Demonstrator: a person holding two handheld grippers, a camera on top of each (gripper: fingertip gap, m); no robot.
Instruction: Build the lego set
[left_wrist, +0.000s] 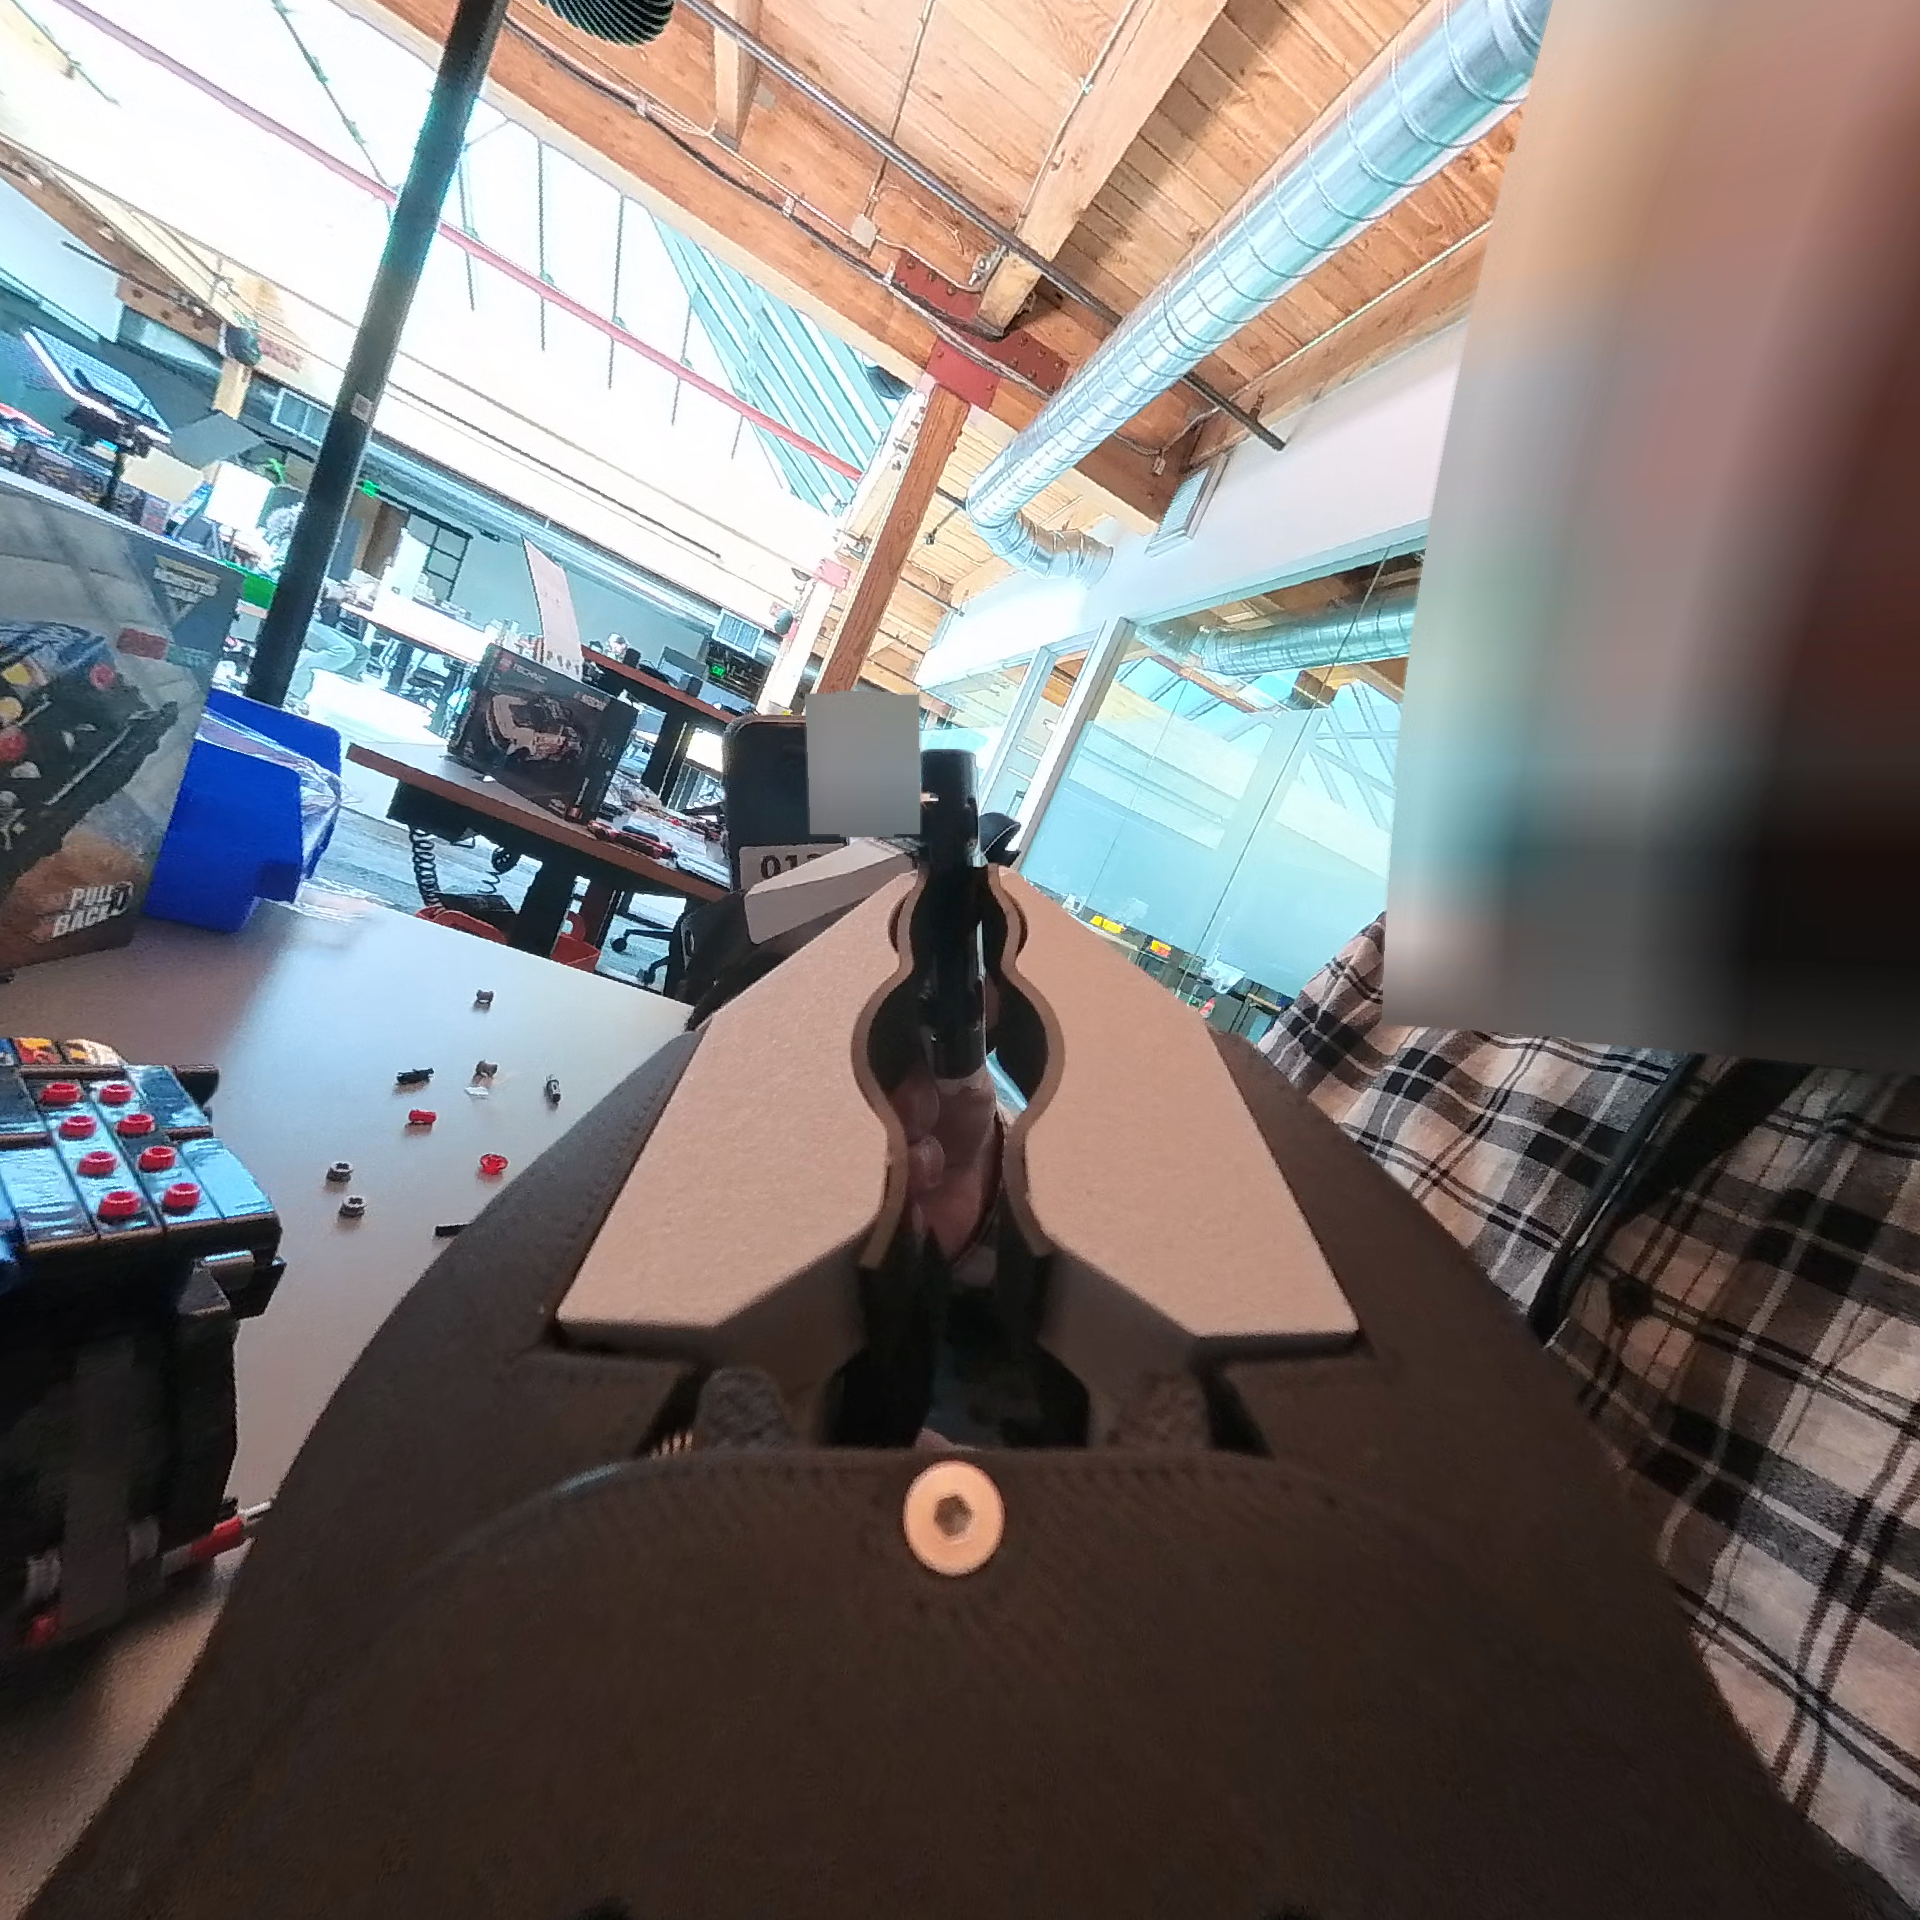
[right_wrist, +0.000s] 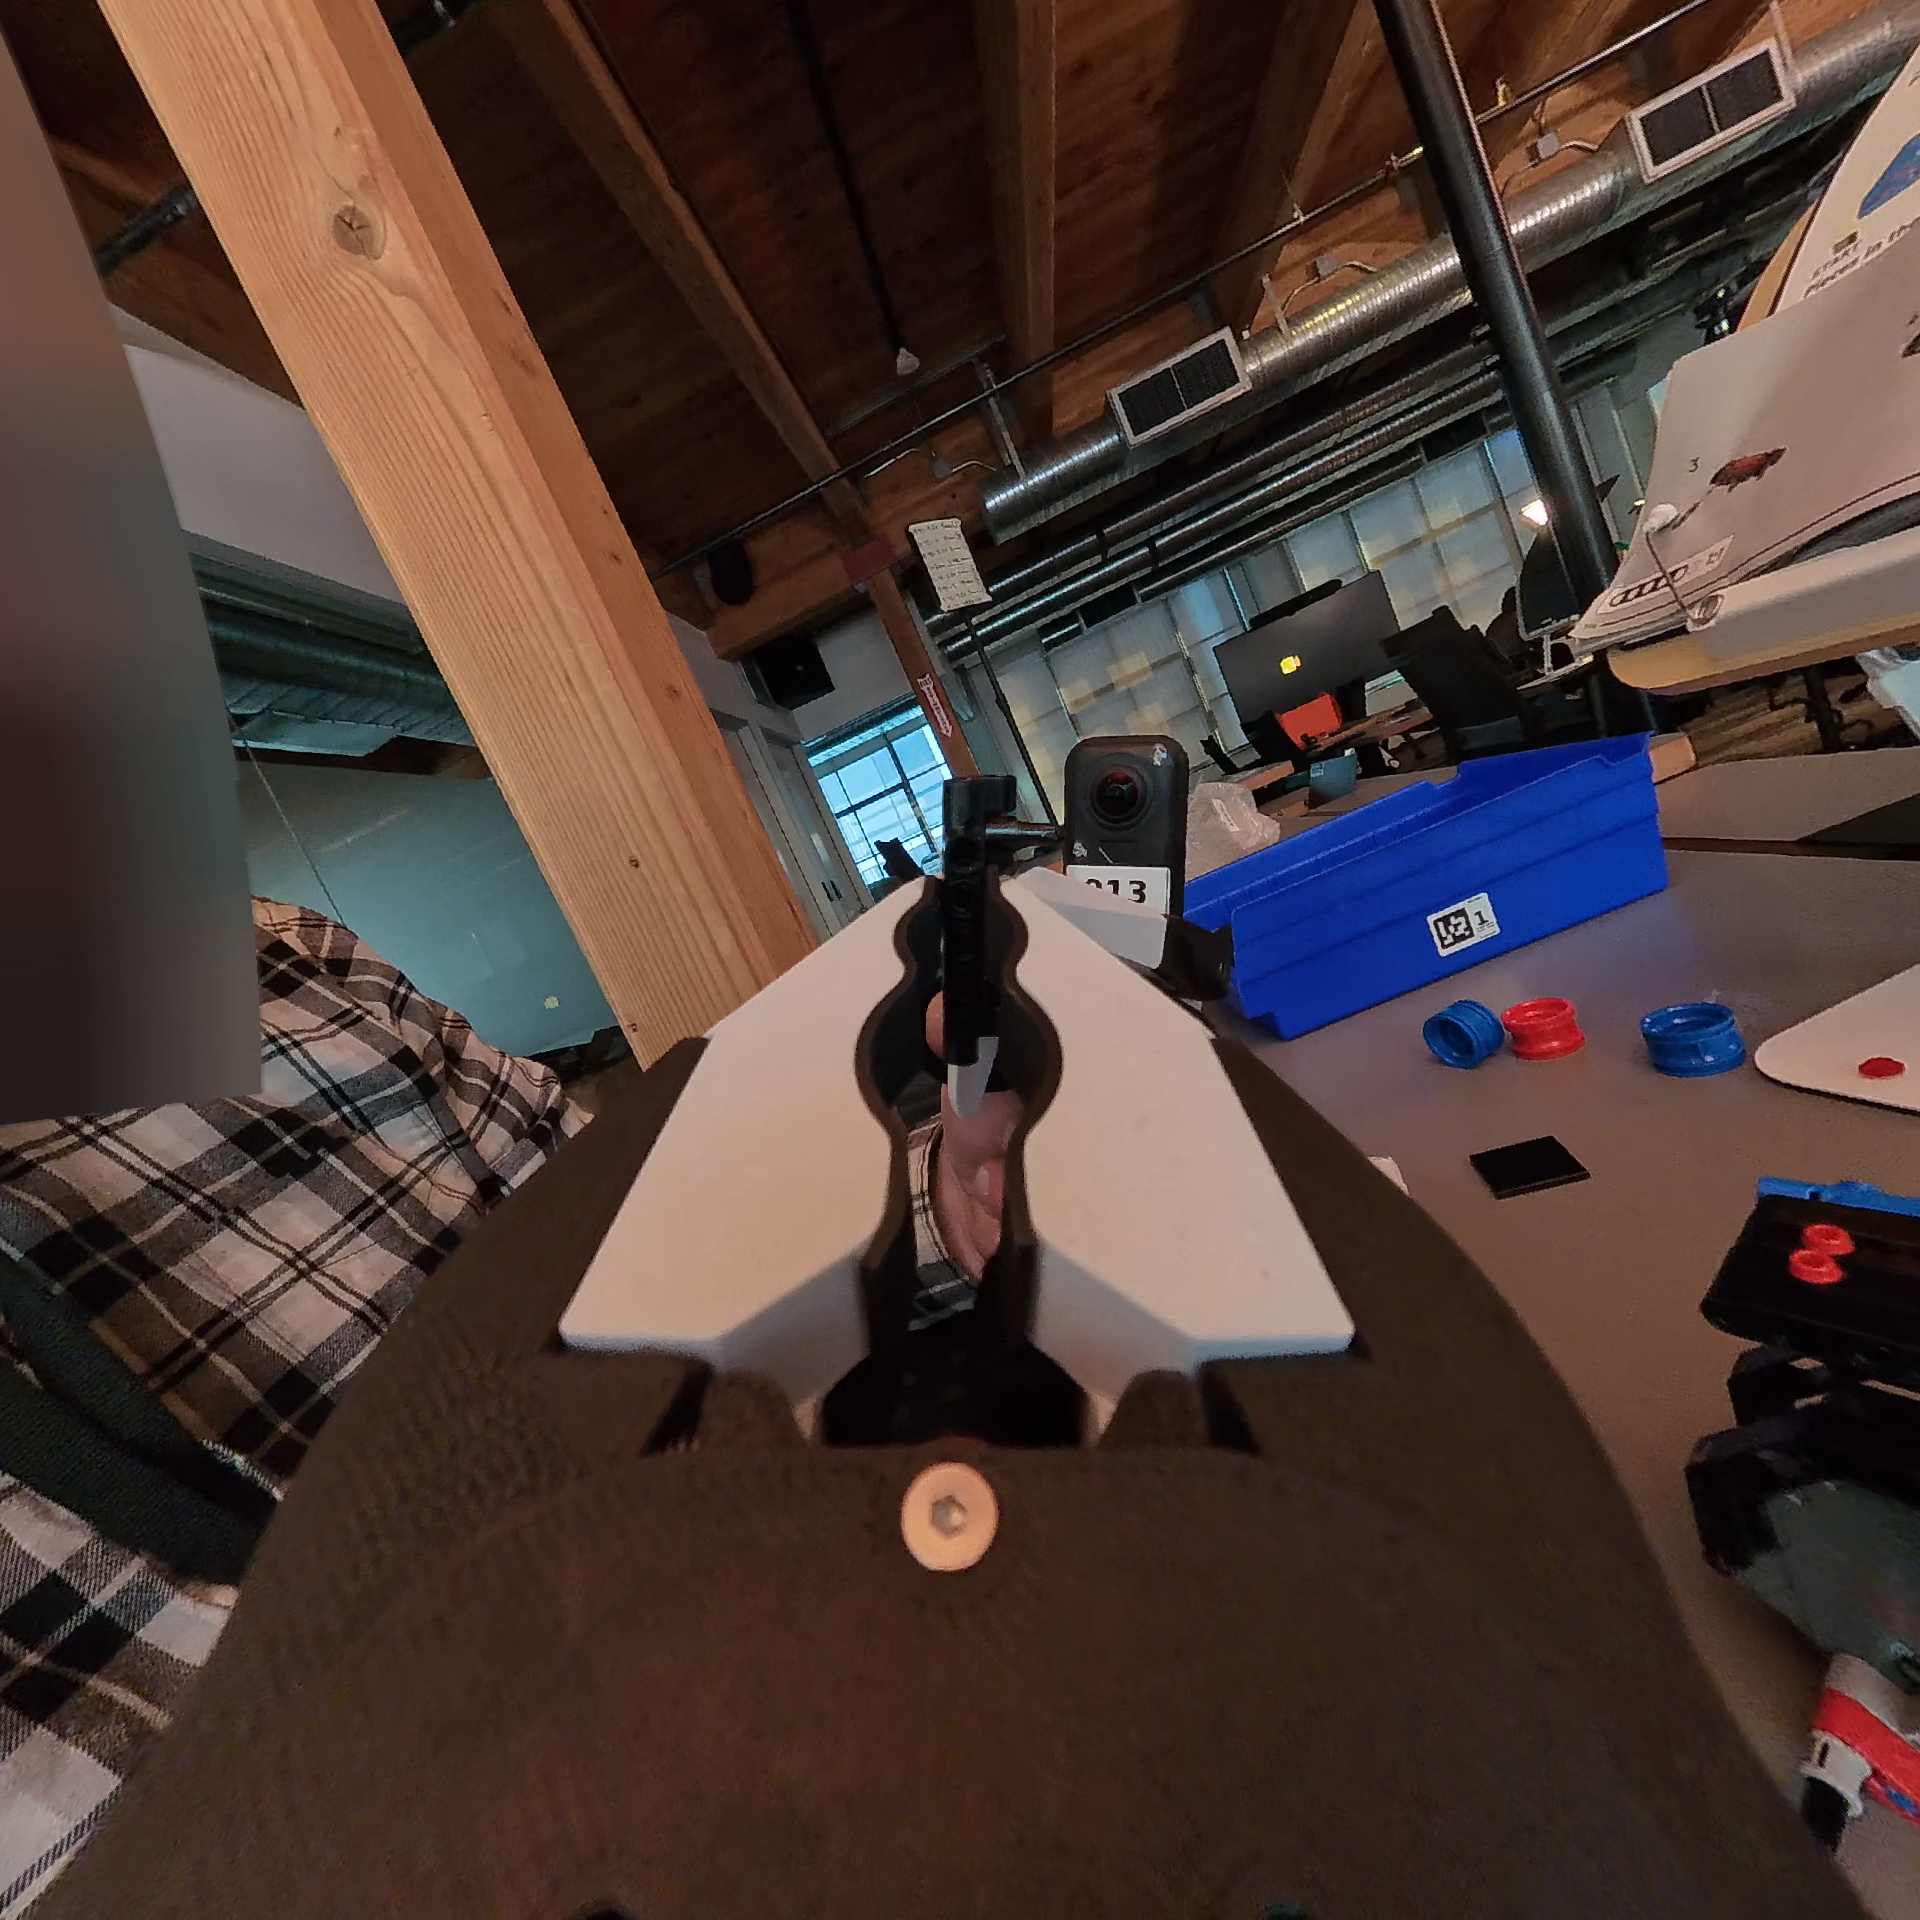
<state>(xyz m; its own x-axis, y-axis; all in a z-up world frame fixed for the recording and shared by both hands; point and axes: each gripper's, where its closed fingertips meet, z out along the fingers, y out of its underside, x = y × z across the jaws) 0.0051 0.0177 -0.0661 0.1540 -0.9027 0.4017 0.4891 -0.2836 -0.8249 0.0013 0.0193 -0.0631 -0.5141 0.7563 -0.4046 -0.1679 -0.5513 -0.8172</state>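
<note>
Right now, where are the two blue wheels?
In the right wrist view, the blue wheels lie on the grey table, flanking a red wheel, before the blue bin.

The model (left_wrist: 114, 1299) is cut off by the left edge; in the right wrist view its dark body (right_wrist: 1829, 1382) runs off the right edge. Table bits (left_wrist: 416, 1117) are too small to identify.

left tool (left_wrist: 951, 894): matt grey pads, rough-grained dark printed plastic body
black lego beam (right_wrist: 961, 935): glossy plastic, pinched in the right tool (right_wrist: 961, 904)
bench (right_wrist: 1662, 1122): smooth matt grey, right of the right tool
blue bin (right_wrist: 1455, 883): glossy plastic
shirt (left_wrist: 1662, 1299): soft plaid cloth
ceiling beam (right_wrist: 468, 520): bare knotty wood
</note>
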